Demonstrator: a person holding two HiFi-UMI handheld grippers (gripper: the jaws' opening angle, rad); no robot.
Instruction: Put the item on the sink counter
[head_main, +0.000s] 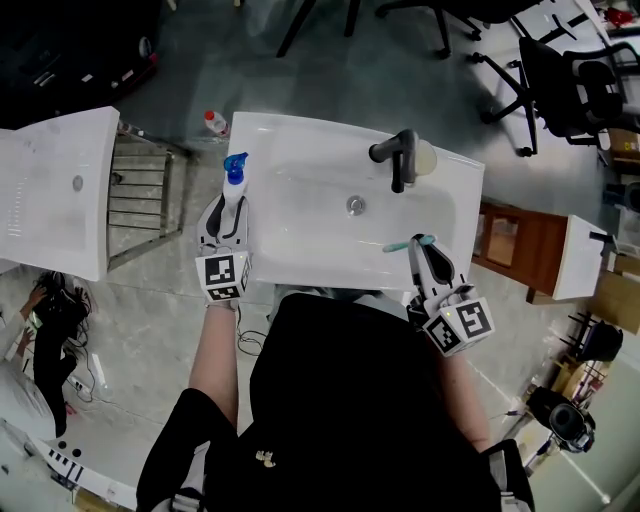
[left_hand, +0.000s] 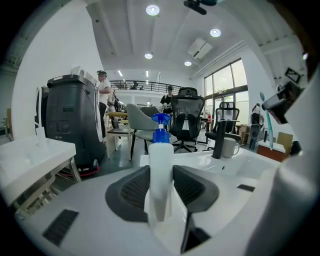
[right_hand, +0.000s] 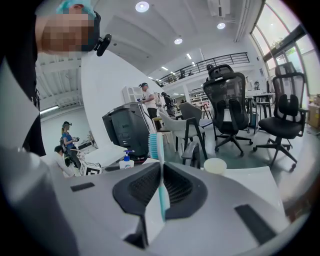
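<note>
Left gripper (head_main: 228, 214): jaws narrow, clamped on both sides of the white body of the spray bottle (left_hand: 161, 167). The bottle is upright with its blue trigger head on top. Its base is hidden behind the jaws, so I can't tell whether it touches anything. The body is opaque and no fill level shows.

Right gripper (head_main: 422, 250): jaws nearly closed, pinching the handle of a teal toothbrush (right_hand: 160, 185). The bristle end sticks out past the jaw tips.

Placement from the head view: the bottle sits over the left rim of the sink counter (head_main: 300, 130), just beside the basin. The toothbrush is over the near-right edge of the basin and points left across it.

The basin shows only the drain (head_main: 355, 205), mid-bowl.

Far rim: a dark faucet (head_main: 399, 157) with its spout over the basin. A pale cup (head_main: 426, 158) sits just to its right, touching or nearly touching. The cup's contents are unreadable.

Beyond and around:
- A second white counter slab (head_main: 60, 190) is off to the left, apart from the sink.
- A small red-capped bottle (head_main: 213, 122) is on the floor past the sink's far-left corner.
- A wooden cabinet (head_main: 510, 245) is to the right.
- Black office chairs (head_main: 570, 85) are further back on the right.
</note>
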